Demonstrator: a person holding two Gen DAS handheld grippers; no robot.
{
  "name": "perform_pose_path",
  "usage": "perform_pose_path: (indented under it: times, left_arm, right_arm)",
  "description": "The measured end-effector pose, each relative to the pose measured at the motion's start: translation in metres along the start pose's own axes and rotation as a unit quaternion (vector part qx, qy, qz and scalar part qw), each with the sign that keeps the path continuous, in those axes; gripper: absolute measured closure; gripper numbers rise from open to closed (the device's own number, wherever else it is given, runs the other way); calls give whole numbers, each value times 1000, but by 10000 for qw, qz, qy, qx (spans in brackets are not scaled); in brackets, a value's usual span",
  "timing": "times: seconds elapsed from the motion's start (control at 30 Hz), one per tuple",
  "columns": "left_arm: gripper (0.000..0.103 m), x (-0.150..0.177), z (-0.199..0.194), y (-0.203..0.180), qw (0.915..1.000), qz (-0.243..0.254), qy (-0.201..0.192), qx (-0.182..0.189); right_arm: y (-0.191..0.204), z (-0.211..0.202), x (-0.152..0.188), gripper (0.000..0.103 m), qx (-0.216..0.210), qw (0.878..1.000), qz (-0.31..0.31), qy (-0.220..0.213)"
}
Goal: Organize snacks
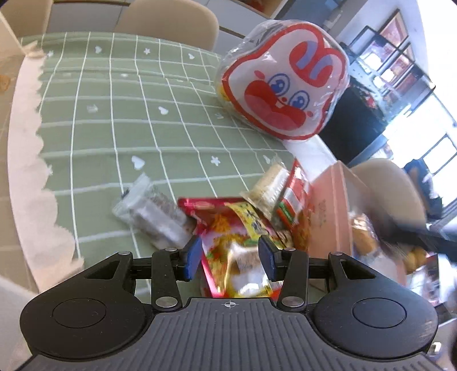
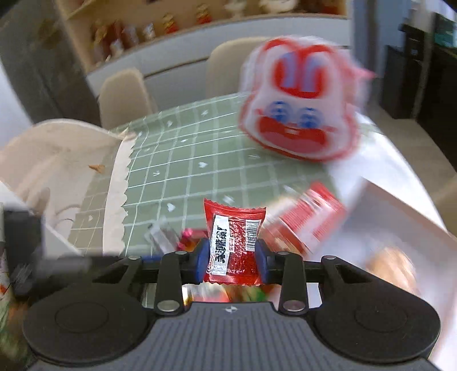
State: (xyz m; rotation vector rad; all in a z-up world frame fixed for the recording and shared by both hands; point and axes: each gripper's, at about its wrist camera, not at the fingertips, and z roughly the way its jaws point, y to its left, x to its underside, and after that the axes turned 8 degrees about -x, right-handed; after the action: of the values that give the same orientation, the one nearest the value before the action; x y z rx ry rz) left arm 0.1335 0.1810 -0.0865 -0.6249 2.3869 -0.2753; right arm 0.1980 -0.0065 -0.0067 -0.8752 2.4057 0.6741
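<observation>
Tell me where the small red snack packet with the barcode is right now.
In the right wrist view, the red packet is pinched between the right gripper's blue pads, lifted above the snack pile, with the rabbit-face bag behind it.

Red snack packet (image 2: pixel 234 242) upright between blue pads, other snacks (image 1: pixel 242 228) seemingly heaped on green cloth

We look along our left gripper (image 1: pixel 230 258), whose blue pads (image 1: pixel 192 258) stand apart with nothing pressed between them, above a pile of snack packets on a green checked tablecloth (image 1: pixel 114 114). Below the jaws lies a red and yellow noodle packet (image 1: pixel 228 228), with a clear-wrapped dark snack (image 1: pixel 154 217) just to its left and a pale wafer pack (image 1: pixel 270 185) and a red carton (image 1: pixel 297 197) to its right, beside a pink box (image 1: pixel 334 205). Farther off stands a plastic-wrapped red and white rabbit-face tin (image 1: pixel 285 82), and a beige chair (image 1: pixel 168 21) sits behind the table.
</observation>
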Motion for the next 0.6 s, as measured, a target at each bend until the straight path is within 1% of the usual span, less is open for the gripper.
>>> perform_pose_path:
  times: [0.03,0.1,0.2,0.27,0.33,0.37,0.4,0.43,0.47,0.5,0.57,0.6]
  left_arm:
    - [55,-2,0,-7,9998,138,-85,-113]
    - [55,-8,0,-24,9979,524,-291,-226]
    - [55,-10,3,-50,9917,1127,-472,-405]
    - [54,-9,10,-64,9869,1477,-438,-478]
    - [54,-3,18,-74,9805,1783,-385,-728]
    - [54,0,22,-77,9767,1925,-391,-863]
    - [53,4,27,-79,9725,2059,-384,-1019]
    - [50,6,29,-80,9695,2136,-423,-1129]
    - [50,8,29,-80,9666,2210,-507,-1195]
    - [49,9,29,-79,9646,2228,-502,-1316]
    - [46,8,28,-72,9645,2148,-429,-1476]
    - [45,7,27,-67,9659,2065,-371,-1515]
  right_arm:
    - [-4,-19,14,69,56,9999,84,-105]
    - [-11,-49,45,69,235,9992,214,-254]
    - [-24,-78,94,69,646,9963,511,-253]
    - [-32,-84,125,69,1007,9924,678,-196]
    - [-40,-84,152,67,1489,9858,752,-194]
    - [-43,-84,162,62,1668,9829,749,-240]
    - [-45,-85,172,59,1791,9806,747,-291]
    - [-47,-84,181,56,1896,9780,798,-353]
    - [-48,-84,188,54,1918,9764,901,-414]
    - [-51,-84,194,54,1904,9752,1033,-451]
    - [-51,-81,202,53,1817,9737,1285,-495]
    - [-53,-80,205,53,1775,9726,1408,-524]
